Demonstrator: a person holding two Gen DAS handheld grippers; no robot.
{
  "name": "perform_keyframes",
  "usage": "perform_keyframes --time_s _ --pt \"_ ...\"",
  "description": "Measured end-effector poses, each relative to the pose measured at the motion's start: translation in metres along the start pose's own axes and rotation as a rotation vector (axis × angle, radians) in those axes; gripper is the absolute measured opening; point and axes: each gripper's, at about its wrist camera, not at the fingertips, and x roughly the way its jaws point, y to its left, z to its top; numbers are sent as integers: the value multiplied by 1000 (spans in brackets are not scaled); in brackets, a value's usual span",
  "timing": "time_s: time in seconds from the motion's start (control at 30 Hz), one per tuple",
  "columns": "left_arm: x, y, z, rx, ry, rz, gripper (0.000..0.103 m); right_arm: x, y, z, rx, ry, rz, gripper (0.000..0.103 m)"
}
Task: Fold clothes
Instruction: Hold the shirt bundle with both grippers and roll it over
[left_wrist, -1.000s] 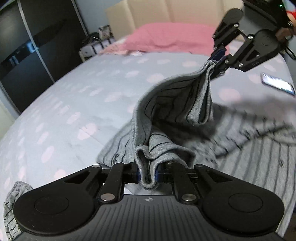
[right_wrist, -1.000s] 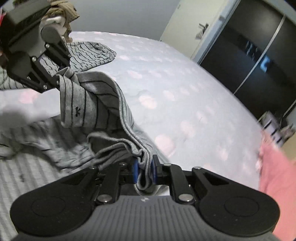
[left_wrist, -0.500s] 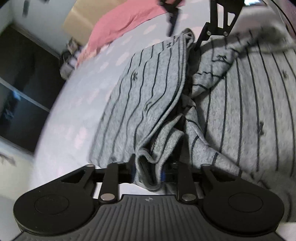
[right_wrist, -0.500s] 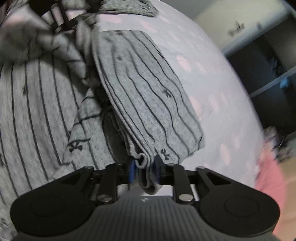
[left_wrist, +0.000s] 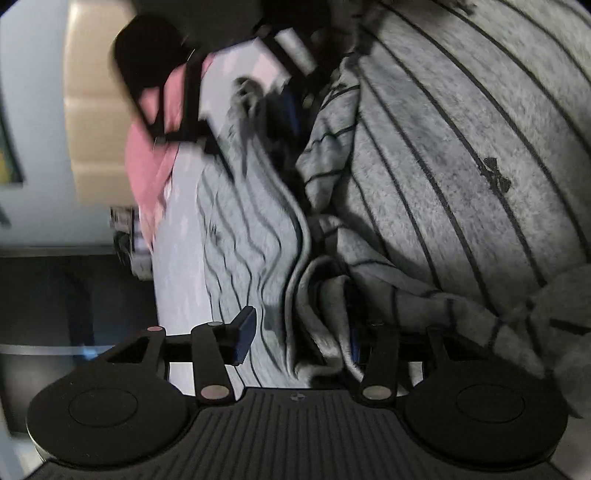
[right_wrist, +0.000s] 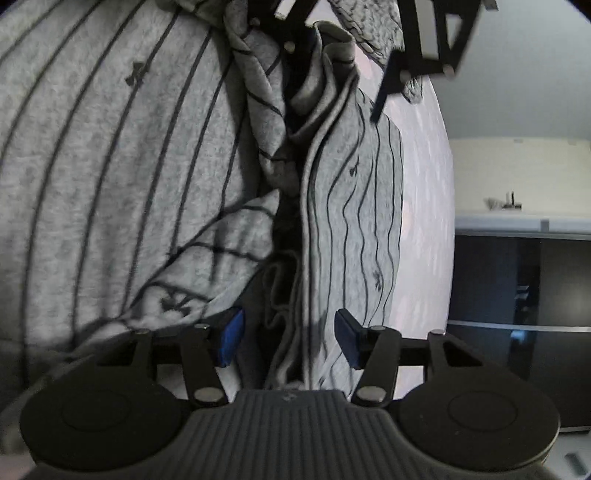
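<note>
Left gripper (left_wrist: 299, 341) found spread wide, folded edge of grey striped garment (left_wrist: 443, 177) lying loose between its blue pads (left_wrist: 244, 334). Right gripper (right_wrist: 288, 338) likewise spread, garment's hem bunched in the gap, unpinched. Garment seen flat on pale spotted bedsheet (right_wrist: 424, 221), toward 12 o'clock. Pink blanket (left_wrist: 147, 162) noted at 10 o'clock.

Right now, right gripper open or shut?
Open. The right gripper has its blue pads spread apart, with the striped grey garment lying loose between them.
</note>
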Motion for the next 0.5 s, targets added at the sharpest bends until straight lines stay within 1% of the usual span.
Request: perform_keyframes --time_s 0.03,0.07,0.1,0.13,0.17,0.2,0.23,0.3,0.37,0.43,0.5 --pt "3 -2 2 24 -8 7 45 3 0 2 -17 -8 -9 55" --pt "6 0 4 18 -13 1 42 5 2 5 -36 -16 -18 55" --pt "8 4 3 -5 -16 -20 29 7 3 7 -58 -23 -20 54" --pt "9 8 2 -29 -20 -41 22 9 4 8 -81 -29 -20 50" --pt "10 13 1 -63 -21 -49 19 10 3 9 -89 -31 -12 47" --pt "10 19 -2 -104 -26 -55 14 10 0 9 -77 -32 3 38" --pt "9 28 -6 -165 -32 -63 13 8 -6 7 -33 -38 16 27" --pt "5 45 -13 -289 -45 -69 11 3 -24 2 91 -60 37 19" --pt "1 66 -24 -450 -60 -87 11 -5 -47 -5 248 -91 57 17" --pt "-3 87 -37 -638 -72 -119 11 -13 -75 -15 455 -129 105 16" --pt "-3 99 -49 -788 -73 -158 11 -16 -99 -27 654 -162 167 16"
